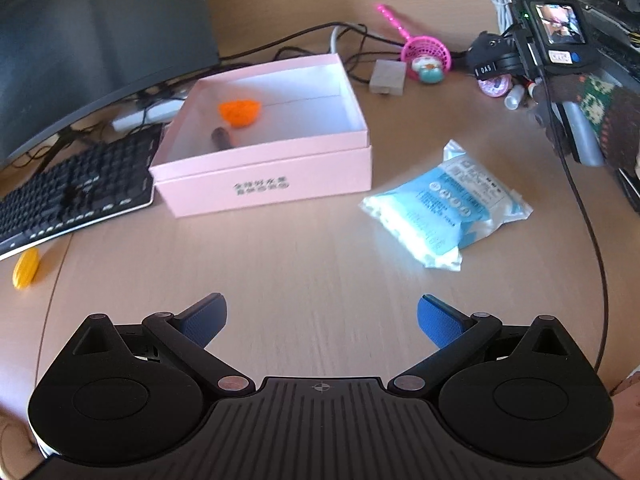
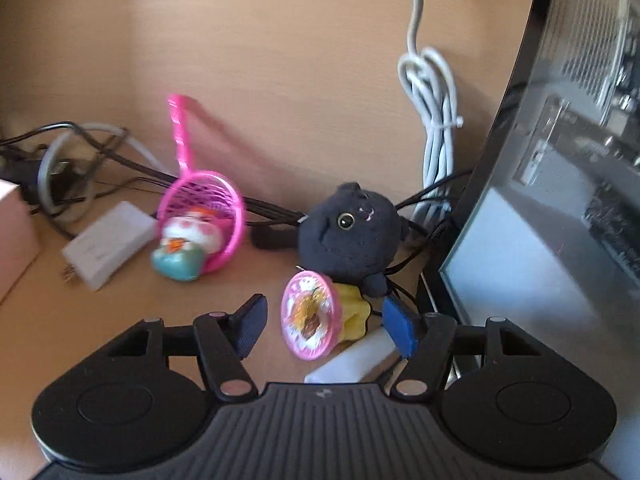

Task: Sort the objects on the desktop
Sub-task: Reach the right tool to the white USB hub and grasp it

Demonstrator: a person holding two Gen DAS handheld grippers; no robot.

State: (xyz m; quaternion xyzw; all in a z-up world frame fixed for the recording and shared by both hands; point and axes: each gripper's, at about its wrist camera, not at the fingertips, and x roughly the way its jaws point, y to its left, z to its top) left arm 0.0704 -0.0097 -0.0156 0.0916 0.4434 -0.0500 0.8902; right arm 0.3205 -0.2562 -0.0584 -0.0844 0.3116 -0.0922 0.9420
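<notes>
Right gripper (image 2: 322, 326) part-open around the pink disc toy (image 2: 310, 314), pads not yet pressing, beside the black plush (image 2: 350, 232) at the desk's far right; left gripper (image 1: 322, 320) wide and empty over bare desk, pink box (image 1: 264, 148) ahead. Likely to snag the plush or white tube (image 2: 352, 362) crowding the disc; could slip off its tilted, rounded rim; cables behind risk catching.

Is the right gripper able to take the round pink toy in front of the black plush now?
Probably yes. The right gripper has its jaws open on either side of the round pink toy, apart from it. The black plush sits just behind, and a white tube lies beneath.
</notes>
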